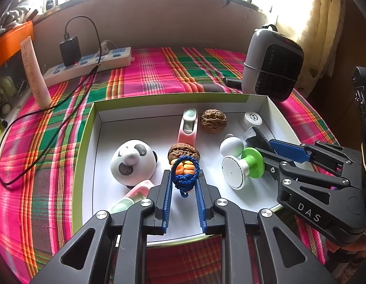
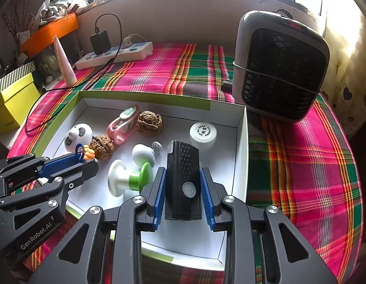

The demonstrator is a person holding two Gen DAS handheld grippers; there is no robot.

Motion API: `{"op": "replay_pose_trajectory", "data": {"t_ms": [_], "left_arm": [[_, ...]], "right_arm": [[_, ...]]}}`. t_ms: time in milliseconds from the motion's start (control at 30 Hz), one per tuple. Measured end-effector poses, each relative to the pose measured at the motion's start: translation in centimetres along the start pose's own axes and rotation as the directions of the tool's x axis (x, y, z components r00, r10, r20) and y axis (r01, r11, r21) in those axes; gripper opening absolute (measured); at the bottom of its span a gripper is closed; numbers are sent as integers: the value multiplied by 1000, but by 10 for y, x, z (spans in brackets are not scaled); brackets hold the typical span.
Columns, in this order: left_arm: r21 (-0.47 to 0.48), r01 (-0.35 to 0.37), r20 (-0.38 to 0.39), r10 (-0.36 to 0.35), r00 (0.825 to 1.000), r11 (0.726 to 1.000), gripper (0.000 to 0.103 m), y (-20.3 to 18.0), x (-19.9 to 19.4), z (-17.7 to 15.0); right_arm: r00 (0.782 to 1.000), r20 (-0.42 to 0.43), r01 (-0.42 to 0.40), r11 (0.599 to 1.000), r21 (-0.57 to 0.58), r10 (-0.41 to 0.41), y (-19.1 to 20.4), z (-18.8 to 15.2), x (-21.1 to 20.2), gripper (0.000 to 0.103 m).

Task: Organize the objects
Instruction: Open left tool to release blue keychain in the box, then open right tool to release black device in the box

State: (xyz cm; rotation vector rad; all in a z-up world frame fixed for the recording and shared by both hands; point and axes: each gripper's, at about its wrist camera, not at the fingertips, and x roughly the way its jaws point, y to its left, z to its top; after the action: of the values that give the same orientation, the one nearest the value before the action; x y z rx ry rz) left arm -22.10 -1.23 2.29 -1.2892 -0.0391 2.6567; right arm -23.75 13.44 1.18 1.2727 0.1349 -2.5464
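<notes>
Both claws (image 1: 184, 179) (image 2: 184, 184) clamped on objects

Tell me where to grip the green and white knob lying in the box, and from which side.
Grip the green and white knob across its narrow silver waist, coming from above. It lies on its side, and the wide discs at each end would keep the tongs from sliding off.

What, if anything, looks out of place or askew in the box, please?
Nothing looks damaged or spilled. The items lie loose in the box; the green-and-white knob lies on its side, hardly odd mid-sorting.
</notes>
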Motion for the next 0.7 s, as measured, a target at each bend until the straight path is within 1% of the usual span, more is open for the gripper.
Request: {"op": "replay_pose_trajectory", "data": {"t_ms": [67, 267, 433, 700], "left_arm": [[0, -1, -1, 1, 1000, 1000, 19, -1, 0, 0], [2, -6, 0, 6, 1000, 1000, 29, 0, -1, -1], [1, -7, 0, 7, 1000, 1000, 33, 1, -3, -1], [2, -12, 0, 12, 1000, 1000, 35, 2, -5, -2]], "right_arm": [[1000, -1, -3, 1000, 5, 3, 0, 0, -1, 30], [1000, -1, -5, 1000, 6, 5, 0, -1, -1, 30], [1000, 1, -8, 1000, 7, 8, 1, -2, -2, 30], [1000, 13, -14, 1000, 17, 14, 2, -2, -5, 39]]}}
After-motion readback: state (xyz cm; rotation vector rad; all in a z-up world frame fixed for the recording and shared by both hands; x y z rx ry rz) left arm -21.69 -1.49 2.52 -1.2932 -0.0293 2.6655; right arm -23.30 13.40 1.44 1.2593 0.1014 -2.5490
